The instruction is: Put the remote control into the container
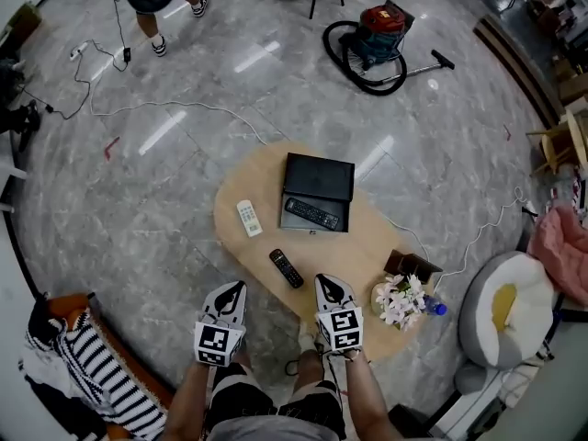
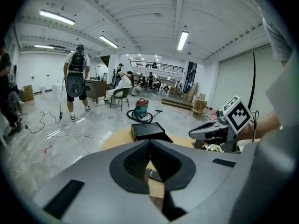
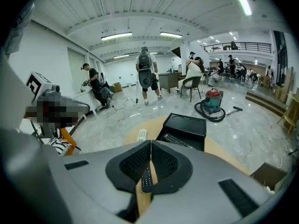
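While the left hand-held gripper (image 1: pixel 236 287) and right hand-held gripper (image 1: pixel 328 283) hover pressed together and empty, the black remote control (image 1: pixel 286 268) lies on the surface (image 1: pixel 363 242) near the container (image 1: pixel 318 177). Light, stiff, probably slick plastic: pinch across its narrow middle.

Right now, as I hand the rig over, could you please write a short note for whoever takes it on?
Left gripper: shut, empty, close to the near edge of the table.
Right gripper: shut, empty, beside the left one.
Things: the black container stands open on the table with one black remote inside. The white remote lies to its left, and a second black remote lies between the container and the grippers.
Done: one remote in.
Left: two on the table, neither gripped.
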`<action>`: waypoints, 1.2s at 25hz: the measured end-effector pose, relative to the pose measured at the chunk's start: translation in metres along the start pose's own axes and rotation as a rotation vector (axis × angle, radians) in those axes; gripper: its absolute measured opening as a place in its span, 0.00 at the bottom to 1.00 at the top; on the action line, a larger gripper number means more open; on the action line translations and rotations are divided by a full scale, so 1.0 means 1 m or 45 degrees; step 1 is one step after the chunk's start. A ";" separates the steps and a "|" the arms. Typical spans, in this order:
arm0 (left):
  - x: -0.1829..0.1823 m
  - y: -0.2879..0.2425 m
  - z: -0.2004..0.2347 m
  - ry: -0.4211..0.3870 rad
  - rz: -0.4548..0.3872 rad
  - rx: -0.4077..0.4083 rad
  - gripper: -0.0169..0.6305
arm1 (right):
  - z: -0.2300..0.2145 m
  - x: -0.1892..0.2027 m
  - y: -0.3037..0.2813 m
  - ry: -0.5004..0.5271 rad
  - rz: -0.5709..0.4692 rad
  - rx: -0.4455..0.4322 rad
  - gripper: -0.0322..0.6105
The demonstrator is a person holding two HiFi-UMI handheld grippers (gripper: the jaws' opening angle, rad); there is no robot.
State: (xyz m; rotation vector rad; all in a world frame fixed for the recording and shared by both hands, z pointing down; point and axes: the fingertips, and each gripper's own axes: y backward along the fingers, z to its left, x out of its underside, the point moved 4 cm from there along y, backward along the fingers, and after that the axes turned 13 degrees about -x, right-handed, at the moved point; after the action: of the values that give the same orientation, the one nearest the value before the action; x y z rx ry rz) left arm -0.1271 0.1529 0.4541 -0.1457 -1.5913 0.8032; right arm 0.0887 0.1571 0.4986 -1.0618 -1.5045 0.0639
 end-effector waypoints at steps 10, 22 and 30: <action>0.052 -0.048 0.026 -0.024 0.033 0.014 0.04 | -0.022 0.059 -0.070 0.035 0.179 -0.056 0.07; 0.111 -0.074 0.038 -0.005 0.119 0.040 0.04 | -0.025 0.122 -0.143 0.059 0.359 -0.219 0.17; 0.133 -0.072 0.041 0.013 0.169 0.045 0.04 | -0.013 0.152 -0.169 0.054 0.492 -0.284 0.38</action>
State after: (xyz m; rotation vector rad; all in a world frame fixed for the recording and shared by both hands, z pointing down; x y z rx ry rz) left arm -0.1667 0.1524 0.6061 -0.2313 -1.5691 0.9319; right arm 0.0272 0.1489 0.7177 -1.5151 -1.2712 0.1450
